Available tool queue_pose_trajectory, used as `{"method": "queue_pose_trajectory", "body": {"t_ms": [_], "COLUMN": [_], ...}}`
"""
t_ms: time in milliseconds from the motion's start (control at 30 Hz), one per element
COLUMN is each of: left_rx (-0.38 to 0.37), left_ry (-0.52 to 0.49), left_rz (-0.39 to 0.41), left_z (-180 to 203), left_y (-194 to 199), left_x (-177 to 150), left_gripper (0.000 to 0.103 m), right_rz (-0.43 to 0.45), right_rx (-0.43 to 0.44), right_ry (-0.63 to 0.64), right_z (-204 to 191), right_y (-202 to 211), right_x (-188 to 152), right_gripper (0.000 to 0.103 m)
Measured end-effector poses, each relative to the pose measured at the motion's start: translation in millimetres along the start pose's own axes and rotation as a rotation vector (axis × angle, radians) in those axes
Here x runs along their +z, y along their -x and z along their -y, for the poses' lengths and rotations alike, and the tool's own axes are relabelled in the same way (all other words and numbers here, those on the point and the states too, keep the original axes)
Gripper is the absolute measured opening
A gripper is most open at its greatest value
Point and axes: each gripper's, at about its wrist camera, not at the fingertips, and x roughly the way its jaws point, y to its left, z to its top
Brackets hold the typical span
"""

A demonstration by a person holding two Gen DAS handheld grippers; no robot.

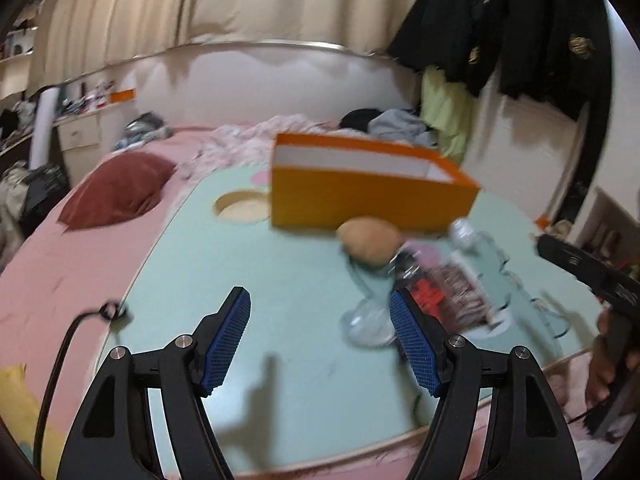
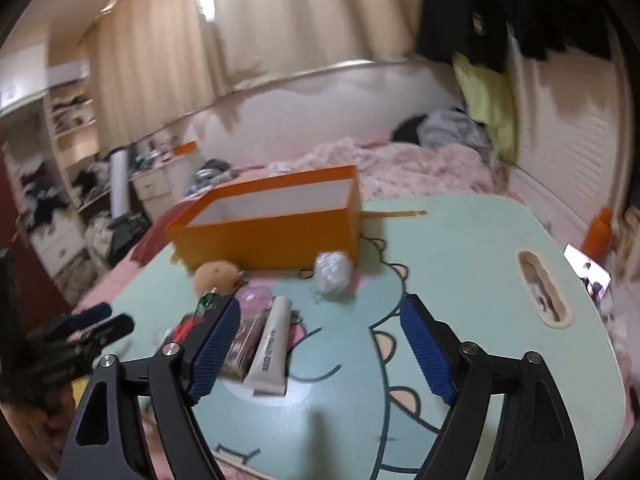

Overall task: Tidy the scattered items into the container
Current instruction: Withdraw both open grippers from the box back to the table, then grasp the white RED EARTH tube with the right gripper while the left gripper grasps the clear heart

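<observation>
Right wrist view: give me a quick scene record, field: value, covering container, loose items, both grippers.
container: orange box, open top, nothing visible inside, on the mint lap table
loose items: tan plush ball, pink round case, white tube, dark packet, crumpled clear wrap, all on table in front of box
right gripper: open, holding nothing, above table
left gripper: open, holding nothing

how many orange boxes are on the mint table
1. The orange box stands open-topped at the table's far side, behind the tan puff and the clear crumpled wrap. A smaller orange box-like thing sits off the table on the far shelf.
</observation>
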Motion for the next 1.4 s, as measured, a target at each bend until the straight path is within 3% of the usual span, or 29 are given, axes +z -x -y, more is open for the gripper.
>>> {"method": "queue_pose_trajectory", "body": {"t_ms": [133,233,333,400,500,567,700,900,1033,1133,1167,1300,1400], "left_rx": [-0.034,0.0,0.029,0.048,0.081,0.114,0.111,0.129,0.047,0.031,0.038,-0.021,-0.039], "left_ry": [0.044,0.046,0.035,0.016,-0.021,-0.059,-0.067,-0.049,-0.022,-0.056,-0.067,-0.043,-0.033], "left_rz": [-0.042,-0.041,-0.042,-0.048,-0.049,-0.052,-0.054,-0.055,-0.029,-0.025,-0.027,-0.083,-0.104], "left_z": [-5.3,-4.6,-3.2,-0.5,6.0,12.3,13.8,9.2,5.3,11.2,13.6,17.4,21.4], "left_y": [-10.3,-15.6,-17.8,-17.9,-20.0,-22.6,-24.6,-23.8,-13.5,-12.6,-14.4,-30.8,-40.4], "left_x": [-10.0,-15.0,-20.7,-21.9,-24.5,-26.7,-28.5,-26.3,-17.9,-9.0,-6.5,-1.0,0.2], "left_gripper": [0.073,0.073,0.075,0.083,0.085,0.087,0.103,0.103,0.102,0.091,0.08,0.061,0.058], "right_rz": [-0.042,-0.039,-0.07,-0.1,-0.169,-0.18,-0.181,-0.18,-0.179,-0.18,-0.18,-0.181,-0.179], "right_rx": [-0.085,-0.146,-0.195,-0.219,-0.241,-0.227,-0.228,-0.222,-0.209,-0.192,-0.188,-0.186,-0.187], "right_ry": [0.088,0.105,0.116,0.113,0.107,0.076,0.061,0.063,0.07,0.08,0.084,0.086,0.082], "right_z": [-7.9,-10.5,-9.5,-7.6,-2.7,2.8,8.2,11.2,11.3,8.4,7.8,6.7,6.9], "right_y": [-11.8,-15.7,-20.3,-27.2,-40.1,-44.6,-48.4,-48.4,-46.2,-43.3,-43.4,-43.1,-42.8], "right_x": [-10.7,-13.4,-16.5,-19.2,-24.7,-27.8,-28.5,-26.9,-25.9,-26.7,-26.6,-26.6,-26.3], "right_gripper": [0.085,0.087,0.099,0.099,0.099,0.102,0.103,0.103,0.103,0.103,0.103,0.103,0.103]}}
